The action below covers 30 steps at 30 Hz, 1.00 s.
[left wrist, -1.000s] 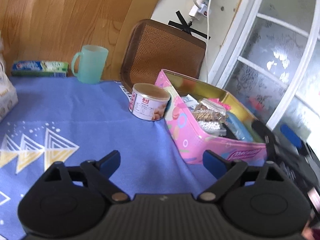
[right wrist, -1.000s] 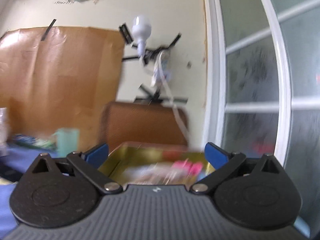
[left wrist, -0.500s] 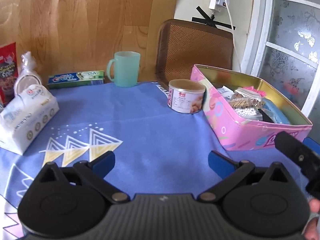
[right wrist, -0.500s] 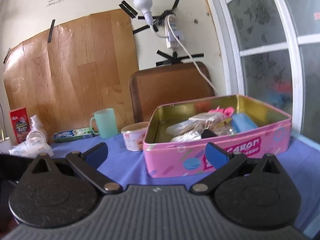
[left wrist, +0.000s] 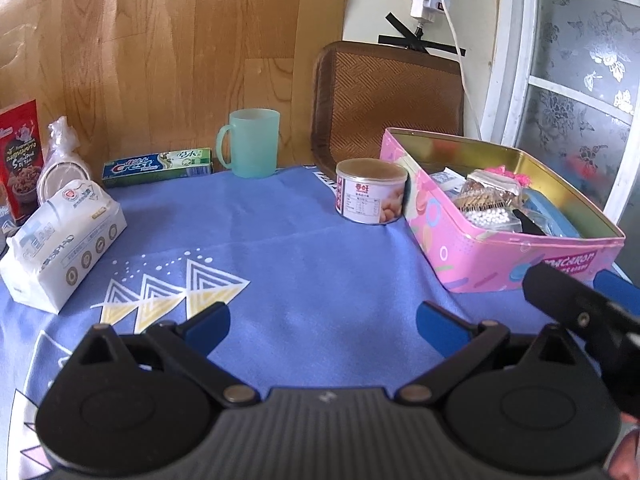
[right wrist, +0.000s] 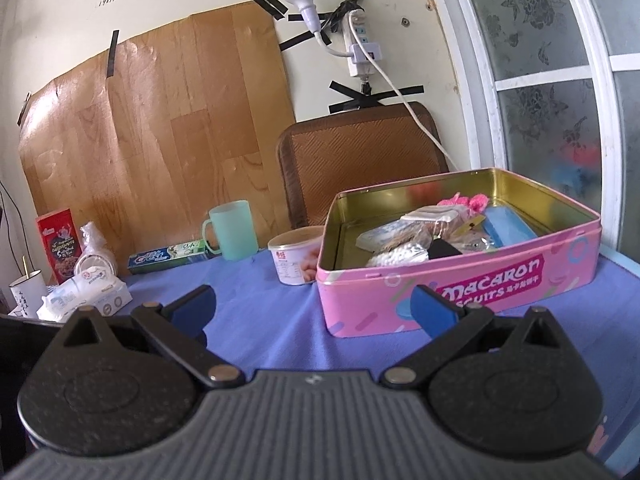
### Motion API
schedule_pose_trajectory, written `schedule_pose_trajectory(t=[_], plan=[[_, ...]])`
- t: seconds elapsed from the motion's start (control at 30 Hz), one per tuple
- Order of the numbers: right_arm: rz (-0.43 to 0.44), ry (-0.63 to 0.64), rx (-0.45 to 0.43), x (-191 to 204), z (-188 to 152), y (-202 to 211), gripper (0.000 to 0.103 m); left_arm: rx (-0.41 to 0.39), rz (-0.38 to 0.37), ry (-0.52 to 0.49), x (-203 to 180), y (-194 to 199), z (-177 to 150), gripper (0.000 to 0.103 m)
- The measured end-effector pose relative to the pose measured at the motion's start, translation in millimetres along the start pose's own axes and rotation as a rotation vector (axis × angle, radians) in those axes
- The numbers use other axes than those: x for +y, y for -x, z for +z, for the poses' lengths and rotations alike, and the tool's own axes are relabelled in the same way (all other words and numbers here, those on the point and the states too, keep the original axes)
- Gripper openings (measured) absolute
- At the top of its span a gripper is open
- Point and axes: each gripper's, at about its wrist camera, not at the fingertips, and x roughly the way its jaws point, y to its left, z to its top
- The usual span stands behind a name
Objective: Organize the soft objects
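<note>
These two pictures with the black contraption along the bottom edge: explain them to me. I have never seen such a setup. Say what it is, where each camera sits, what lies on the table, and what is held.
No robot: a person holds a two-finger gripper in each hand, with a camera on each looking forward along its blue-tipped fingers. One picture is from the left gripper, the other from the right gripper. Both stand open and hold nothing.

On the blue tablecloth: an open pink tin holding small packets, a small can beside it, a green mug, a toothpaste box, and a soft tissue pack at the left.
</note>
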Motion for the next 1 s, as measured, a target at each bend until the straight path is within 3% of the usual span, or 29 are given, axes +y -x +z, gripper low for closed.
schedule_pose_trajectory(t=[0.4,0.57,1.0], plan=[[-0.001,-0.028,0.022,-4,-1,-1,0.103,0.045,0.019,-0.017,-1,0,0,0.103],[-0.009,-0.042,0.024,-7,-2,0,0.103,0.036,0.057,-0.063,-8,1,-1,0.103],[-0.015,-0.073,0.044,-14,-5,-2,0.103,-0.007,0.087,-0.028,-2,7,0,0.103]])
